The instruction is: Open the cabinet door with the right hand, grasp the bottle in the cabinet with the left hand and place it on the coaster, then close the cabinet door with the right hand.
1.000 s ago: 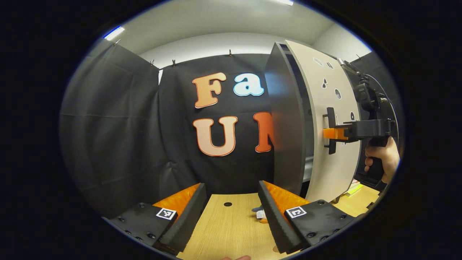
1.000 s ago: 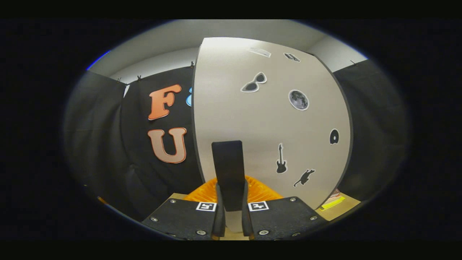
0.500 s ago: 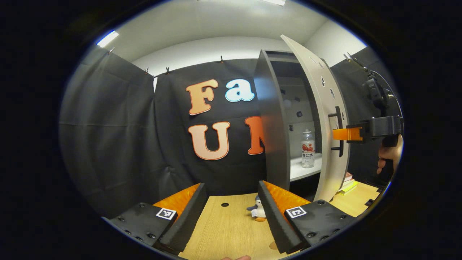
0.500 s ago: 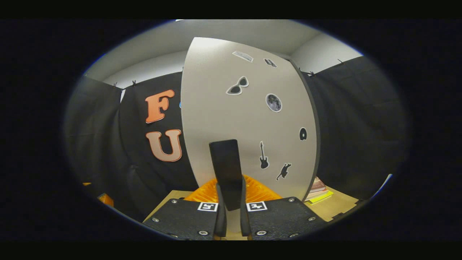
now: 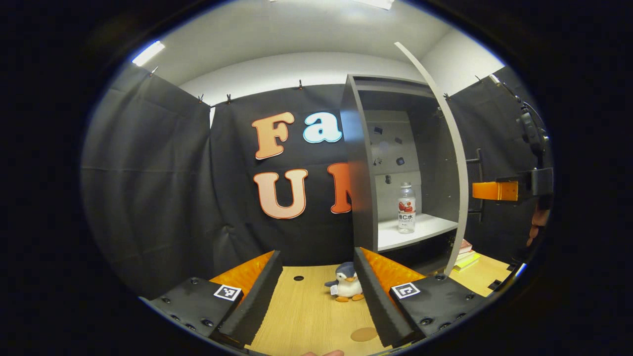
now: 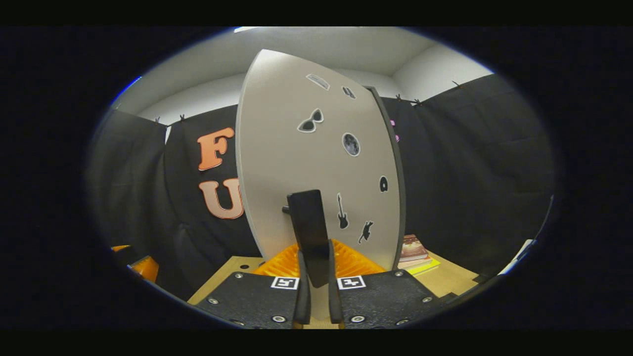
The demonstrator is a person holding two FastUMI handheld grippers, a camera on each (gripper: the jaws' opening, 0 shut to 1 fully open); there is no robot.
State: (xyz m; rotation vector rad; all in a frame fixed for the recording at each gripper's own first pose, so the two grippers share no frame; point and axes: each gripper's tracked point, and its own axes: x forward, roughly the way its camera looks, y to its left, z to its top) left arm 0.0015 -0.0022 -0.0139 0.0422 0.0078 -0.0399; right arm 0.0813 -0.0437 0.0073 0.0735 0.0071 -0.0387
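Note:
The grey cabinet (image 5: 357, 163) stands wide open, its door (image 5: 455, 163) seen edge-on in the left gripper view. A clear bottle (image 5: 406, 207) with a red-and-white label stands upright on the white shelf (image 5: 425, 228) inside. My right gripper (image 5: 475, 190) holds the black door handle (image 5: 478, 184) from the far side. The right gripper view has that gripper (image 6: 315, 269) shut on the handle (image 6: 311, 230) against the sticker-covered door (image 6: 296, 158). My left gripper (image 5: 316, 257) is open over the wooden table (image 5: 306, 316), well short of the cabinet. A brown round coaster (image 5: 363, 334) lies by its right finger (image 5: 376, 296).
A small penguin plush (image 5: 346, 288) sits on the table in front of the cabinet, between the left gripper's fingers as seen from its camera. A stack of books (image 6: 413, 249) lies on the table beyond the door. A hand (image 5: 536, 225) holds the right gripper.
The right gripper has pulled the door from nearly shut to wide open. The bottle and shelf have come into view, then the penguin and coaster.

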